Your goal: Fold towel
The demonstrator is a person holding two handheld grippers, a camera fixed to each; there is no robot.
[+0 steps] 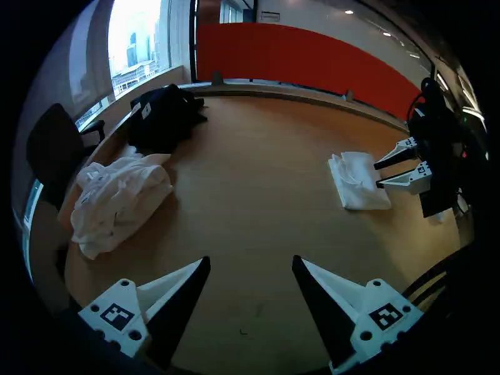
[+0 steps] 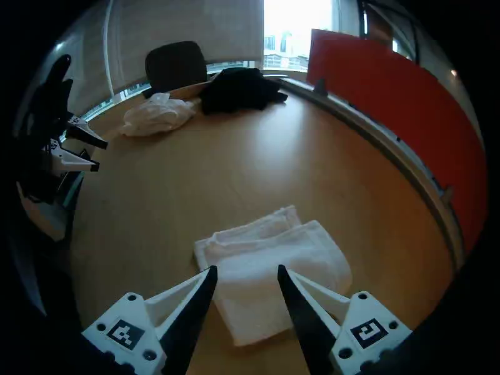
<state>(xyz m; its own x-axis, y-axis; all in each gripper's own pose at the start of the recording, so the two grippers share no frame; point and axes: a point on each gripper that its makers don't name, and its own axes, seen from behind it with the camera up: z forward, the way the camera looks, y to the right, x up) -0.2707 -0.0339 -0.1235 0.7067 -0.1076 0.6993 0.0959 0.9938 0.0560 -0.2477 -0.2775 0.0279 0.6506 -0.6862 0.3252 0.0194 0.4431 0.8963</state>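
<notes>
I find the towel [image 2: 281, 250] lying folded into a compact white rectangle on the wooden table [image 2: 187, 169], one thicker folded layer showing along its far edge.

Right gripper [image 2: 247, 268]: fingers apart, nothing clamped between them. In the right gripper view its tips sit over the near edge of the towel; I cannot tell whether they touch the cloth. In the left gripper view its tips point at the towel's side from just beside it.

Left gripper [image 1: 250, 259]: fingers spread wide, nothing between them, only bare tabletop ahead. It stands well apart from the towel.

A crumpled heap of white cloth [image 1: 119, 197] lies well apart from the towel, across the table. A black bag [image 1: 164, 115] rests just beside that heap, on its side away from the left gripper and likewise far from the towel. A dark chair [image 1: 53, 147] stands past the table edge, farther from the towel than the heap. A red partition [image 1: 300, 59] runs along the table edge beyond the towel
</notes>
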